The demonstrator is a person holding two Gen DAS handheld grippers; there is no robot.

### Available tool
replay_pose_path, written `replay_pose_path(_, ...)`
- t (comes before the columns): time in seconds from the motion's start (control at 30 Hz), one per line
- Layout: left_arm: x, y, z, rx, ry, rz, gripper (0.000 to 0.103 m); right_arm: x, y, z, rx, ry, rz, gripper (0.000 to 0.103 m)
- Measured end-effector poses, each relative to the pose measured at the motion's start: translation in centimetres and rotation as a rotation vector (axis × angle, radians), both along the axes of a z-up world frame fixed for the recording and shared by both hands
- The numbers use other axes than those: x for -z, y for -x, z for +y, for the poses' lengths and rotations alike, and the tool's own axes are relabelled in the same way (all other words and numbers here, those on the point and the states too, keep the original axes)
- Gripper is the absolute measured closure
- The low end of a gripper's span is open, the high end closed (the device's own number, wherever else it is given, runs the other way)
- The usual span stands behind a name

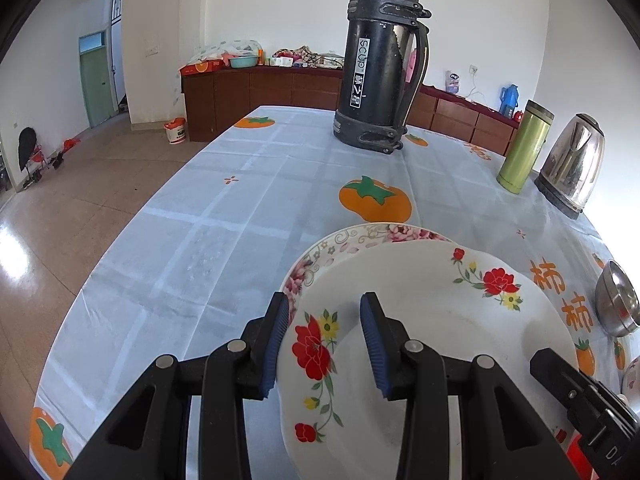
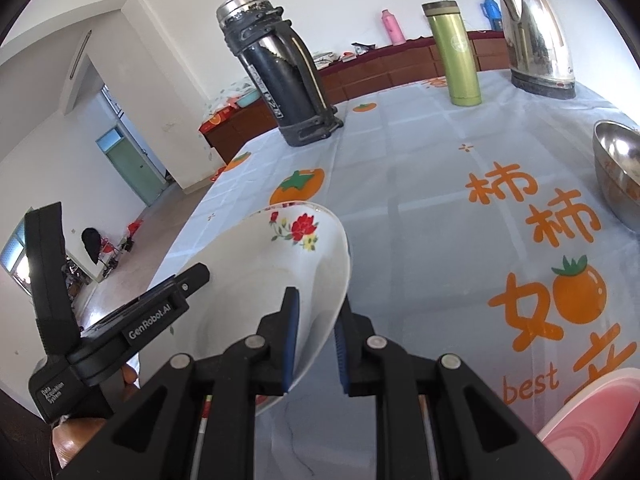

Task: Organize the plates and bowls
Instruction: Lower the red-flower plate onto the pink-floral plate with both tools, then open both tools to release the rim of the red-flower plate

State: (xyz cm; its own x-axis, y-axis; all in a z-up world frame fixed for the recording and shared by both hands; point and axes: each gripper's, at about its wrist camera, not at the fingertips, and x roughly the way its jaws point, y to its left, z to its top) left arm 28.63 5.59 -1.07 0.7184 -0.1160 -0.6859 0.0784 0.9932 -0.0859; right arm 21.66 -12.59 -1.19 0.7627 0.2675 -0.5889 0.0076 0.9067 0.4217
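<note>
White flowered plate [image 1: 420,320], tilted above the pink-rimmed plate [image 1: 344,246] at 12 o'clock, is clamped by the right gripper [image 2: 316,344], left gripper [image 1: 324,344] apart astride its rim; next, lower squarely.

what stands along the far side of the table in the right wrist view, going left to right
black thermos → green flask → kettle; nearer, at the right edge, a steel bowl

pink dish [image 2: 592,420] cut off at edge
</note>
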Motion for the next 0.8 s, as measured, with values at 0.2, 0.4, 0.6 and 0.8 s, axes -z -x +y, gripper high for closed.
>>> replay_pose_path(0.2,0.2,-0.3,-0.2,-0.013,-0.028,0.012,0.063,0.0,-0.4,0.4,0.009,0.026,-0.011,0.086)
replay_pose_path(0.4,1.0,-0.8,-0.3,-0.042,-0.062,0.035,0.063,0.3,-1.1,1.5,0.006,0.079,-0.021,0.083)
replay_pose_path(0.6,1.0,-0.5,-0.5,-0.047,-0.074,0.022,0.063,0.5,-1.2,1.8,0.003,0.112,-0.041,0.080)
replay_pose_path(0.8,1.1,-0.4,-0.5,-0.047,-0.085,0.015,0.063,0.7,-1.2,2.0,0.008,0.141,-0.051,0.080)
